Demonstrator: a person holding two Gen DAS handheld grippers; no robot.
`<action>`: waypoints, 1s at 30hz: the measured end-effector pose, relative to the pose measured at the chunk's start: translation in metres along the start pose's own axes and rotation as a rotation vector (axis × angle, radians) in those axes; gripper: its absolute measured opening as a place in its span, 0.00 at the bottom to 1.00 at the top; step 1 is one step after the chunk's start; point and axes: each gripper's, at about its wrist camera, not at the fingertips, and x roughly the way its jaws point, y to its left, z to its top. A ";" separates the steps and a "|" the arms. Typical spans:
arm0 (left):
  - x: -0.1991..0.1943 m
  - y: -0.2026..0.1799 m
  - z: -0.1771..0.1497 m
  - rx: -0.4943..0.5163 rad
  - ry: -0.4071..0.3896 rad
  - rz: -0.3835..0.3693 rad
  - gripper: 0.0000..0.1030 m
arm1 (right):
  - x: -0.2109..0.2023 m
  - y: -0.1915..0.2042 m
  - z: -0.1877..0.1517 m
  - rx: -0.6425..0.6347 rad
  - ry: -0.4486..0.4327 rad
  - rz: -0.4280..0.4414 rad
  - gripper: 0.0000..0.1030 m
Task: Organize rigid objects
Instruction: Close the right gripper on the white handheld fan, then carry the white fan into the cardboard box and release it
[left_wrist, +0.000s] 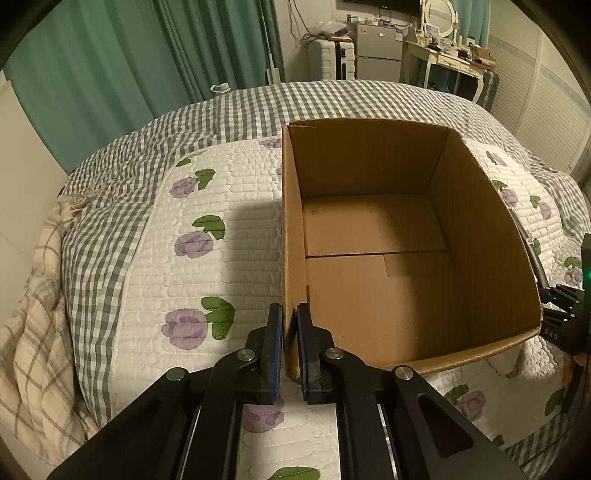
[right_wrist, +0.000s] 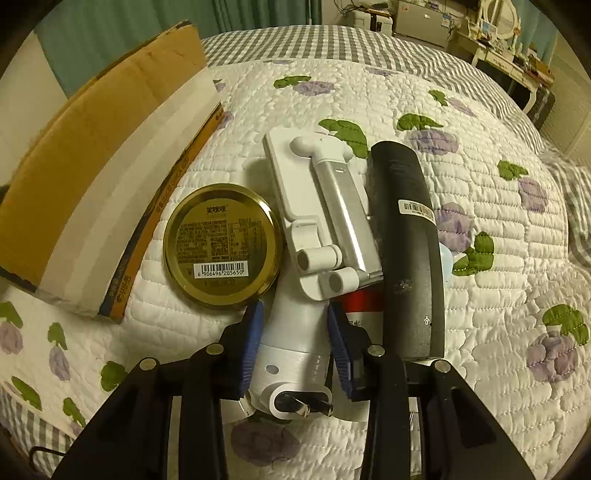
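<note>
Brown box (left_wrist: 480, 229), gold tin (right_wrist: 221, 245), purple-flowered white quilt (right_wrist: 480, 332).

a bed (left_wrist: 229, 110) fills the room, under a white quilt (left_wrist: 207, 273) with purple flowers over grey gingham. green curtains (left_wrist: 110, 62) hang past its far left corner. beyond the far edge stand a small grey fridge (left_wrist: 378, 48), a white suitcase (left_wrist: 330, 61) and a cluttered white dressing table (left_wrist: 447, 61). warm, dim light.

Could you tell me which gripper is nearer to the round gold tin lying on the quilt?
Right. The right gripper is closed around a white device just beside the gold tin. The left gripper is clamped on the cardboard box wall, and its view shows no tin.
</note>
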 end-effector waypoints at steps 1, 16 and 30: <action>0.000 0.000 0.000 0.000 -0.001 0.000 0.07 | -0.002 -0.001 -0.001 0.008 -0.008 0.000 0.31; -0.001 -0.001 0.000 0.003 -0.003 0.004 0.07 | -0.041 0.001 -0.001 -0.030 -0.089 -0.030 0.00; -0.001 -0.002 0.000 0.005 0.001 0.001 0.07 | -0.022 0.002 0.001 -0.015 0.007 0.028 0.09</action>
